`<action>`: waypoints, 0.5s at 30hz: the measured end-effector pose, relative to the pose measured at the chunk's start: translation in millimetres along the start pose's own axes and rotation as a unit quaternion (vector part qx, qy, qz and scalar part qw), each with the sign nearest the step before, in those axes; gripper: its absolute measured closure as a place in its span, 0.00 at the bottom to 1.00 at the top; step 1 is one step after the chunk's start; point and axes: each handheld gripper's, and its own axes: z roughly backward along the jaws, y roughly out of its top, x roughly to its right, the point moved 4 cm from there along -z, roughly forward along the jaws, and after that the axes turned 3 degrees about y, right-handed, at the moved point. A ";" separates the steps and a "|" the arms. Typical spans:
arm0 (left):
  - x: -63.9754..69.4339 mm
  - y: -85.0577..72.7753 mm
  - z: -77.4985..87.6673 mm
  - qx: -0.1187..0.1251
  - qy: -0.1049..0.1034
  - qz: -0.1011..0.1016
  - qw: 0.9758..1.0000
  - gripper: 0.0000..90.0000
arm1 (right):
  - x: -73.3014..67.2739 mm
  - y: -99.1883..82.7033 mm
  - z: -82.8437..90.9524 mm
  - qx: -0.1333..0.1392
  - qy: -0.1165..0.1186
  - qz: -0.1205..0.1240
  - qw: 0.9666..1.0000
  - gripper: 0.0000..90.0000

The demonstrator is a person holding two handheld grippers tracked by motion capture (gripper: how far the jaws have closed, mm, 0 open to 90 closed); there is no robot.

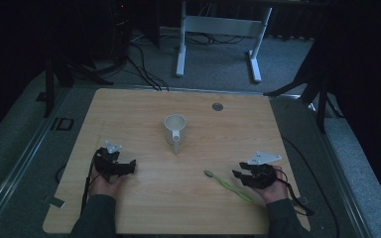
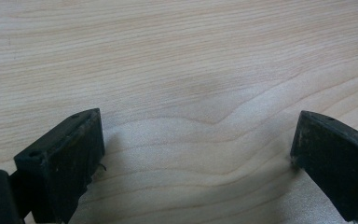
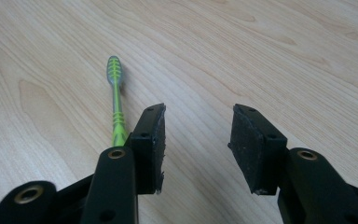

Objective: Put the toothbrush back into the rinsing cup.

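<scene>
A green toothbrush (image 1: 226,184) lies flat on the wooden table (image 1: 144,106), its head toward the middle. My right gripper (image 1: 238,173) rests just right of it, jaws apart with nothing between them. In the right gripper view the toothbrush (image 3: 116,100) lies outside the left jaw, its handle running behind that jaw; the right gripper (image 3: 196,122) holds only bare wood in its gap. A cream mug (image 1: 175,131) stands upright mid-table with its handle toward me. My left gripper (image 1: 130,165) sits at the left, jaws wide over bare wood (image 2: 196,119).
A small round grommet (image 1: 217,106) sits in the table's far part. Beyond the far edge stand a white desk frame (image 1: 217,37), black stand legs and floor cables. A cable trails off the table by each hand.
</scene>
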 end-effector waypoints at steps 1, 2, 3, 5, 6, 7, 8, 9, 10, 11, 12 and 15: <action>0.0 0.0 0.0 0.000 0.000 0.000 1.000 0.04 | -0.6 0.3 0.2 0.000 0.001 0.002 1.000 0.61; 0.0 0.0 0.0 0.000 0.000 0.000 1.000 0.04 | -0.9 0.6 0.3 0.000 0.001 0.003 1.000 0.62; 0.0 0.0 0.0 0.000 0.000 0.000 1.000 0.04 | -1.7 1.0 0.6 -0.001 0.002 0.003 1.000 0.62; 0.1 0.0 -0.1 0.000 0.000 0.000 1.000 0.04 | -2.6 1.6 0.7 -0.002 0.003 0.005 1.000 0.62; 0.1 0.0 -0.1 0.000 0.000 0.000 1.000 0.04 | -2.9 1.9 0.9 -0.002 0.003 0.007 1.000 0.63; 0.2 0.1 -0.1 0.000 0.000 0.000 1.000 0.04 | -3.6 2.2 1.0 -0.003 0.004 0.007 1.000 0.63; 0.2 0.1 -0.1 0.000 -0.001 -0.001 1.000 0.04 | -4.3 2.6 1.2 -0.003 0.004 0.008 1.000 0.63; 0.2 0.1 -0.1 0.000 0.000 -0.001 1.000 0.04 | -4.7 3.1 1.4 -0.003 0.004 0.010 1.000 0.63; 0.2 0.1 -0.1 0.000 0.000 -0.001 1.000 0.04 | -5.7 3.6 1.8 -0.003 0.005 0.010 1.000 0.63; 0.2 0.1 -0.1 0.000 0.000 -0.001 1.000 0.04 | -6.3 4.1 2.3 -0.003 0.006 0.012 1.000 0.63; 0.2 0.1 -0.1 0.000 -0.001 -0.001 1.000 0.04 | -6.8 4.8 2.7 -0.003 0.006 0.014 1.000 0.63; 0.2 0.1 -0.1 0.000 -0.001 -0.001 1.000 0.04 | -9.2 6.7 4.2 -0.003 0.007 0.015 1.000 0.63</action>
